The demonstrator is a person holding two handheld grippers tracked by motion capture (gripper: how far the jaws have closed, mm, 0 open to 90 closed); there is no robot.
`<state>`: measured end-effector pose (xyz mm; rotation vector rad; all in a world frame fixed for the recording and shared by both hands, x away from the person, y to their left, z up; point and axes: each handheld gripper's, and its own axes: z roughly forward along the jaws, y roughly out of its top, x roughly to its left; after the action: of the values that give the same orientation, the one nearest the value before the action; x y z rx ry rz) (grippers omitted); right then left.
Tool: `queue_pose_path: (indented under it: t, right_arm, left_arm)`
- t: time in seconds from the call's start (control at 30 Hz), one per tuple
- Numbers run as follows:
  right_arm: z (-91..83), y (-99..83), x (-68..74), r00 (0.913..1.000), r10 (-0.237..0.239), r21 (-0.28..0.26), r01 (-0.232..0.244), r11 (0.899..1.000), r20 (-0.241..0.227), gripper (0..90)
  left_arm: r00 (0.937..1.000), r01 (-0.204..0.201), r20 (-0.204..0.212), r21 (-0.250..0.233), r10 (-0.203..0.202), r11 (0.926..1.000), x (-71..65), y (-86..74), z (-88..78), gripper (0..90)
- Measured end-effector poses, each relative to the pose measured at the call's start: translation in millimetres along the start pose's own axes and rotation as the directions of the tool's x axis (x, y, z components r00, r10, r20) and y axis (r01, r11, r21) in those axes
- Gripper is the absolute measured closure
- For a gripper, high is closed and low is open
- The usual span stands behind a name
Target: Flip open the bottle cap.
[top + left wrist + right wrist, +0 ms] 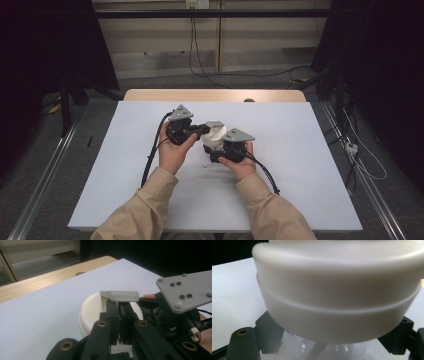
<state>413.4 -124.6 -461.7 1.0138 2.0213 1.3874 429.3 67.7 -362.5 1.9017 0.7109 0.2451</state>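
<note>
High view has both grippers meeting at table centre: the left gripper (119, 315) pinches the lid tab (120, 296) of a white jar (337, 297), while the right gripper (231, 149), at 4 o'clock, clamps its clear body. Opening seems underway; next probably calls for lifting the tab while the right steadies.

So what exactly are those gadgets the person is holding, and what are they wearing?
Each hand grips a chunky black plastic left gripper or right gripper, each topped by a grey three-cornered plate dotted with small screws. Two slim black fingers run forward on linkage arms with brass-coloured pivot rings. A black cable trails from each toward the person, who wears long beige sleeves.
</note>
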Motion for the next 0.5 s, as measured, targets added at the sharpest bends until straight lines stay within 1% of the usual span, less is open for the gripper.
queue_pose_path:
  t: [0.2,0.5]
  right_arm:
    - [0.1,0.0,0.0,1.0000,0.001,0.000,-0.001,1.000,-0.001,18.6]
    - [0.1,0.0,-0.1,1.0000,0.001,0.000,-0.001,1.000,-0.001,18.6]
  left_arm:
    - [1.0000,0.002,-0.004,0.014,-0.002,0.9999,1.1,2.1,2.5,88.7]
    - [0.9998,-0.018,-0.007,0.015,0.018,0.9997,-0.4,8.6,3.7,90.0]
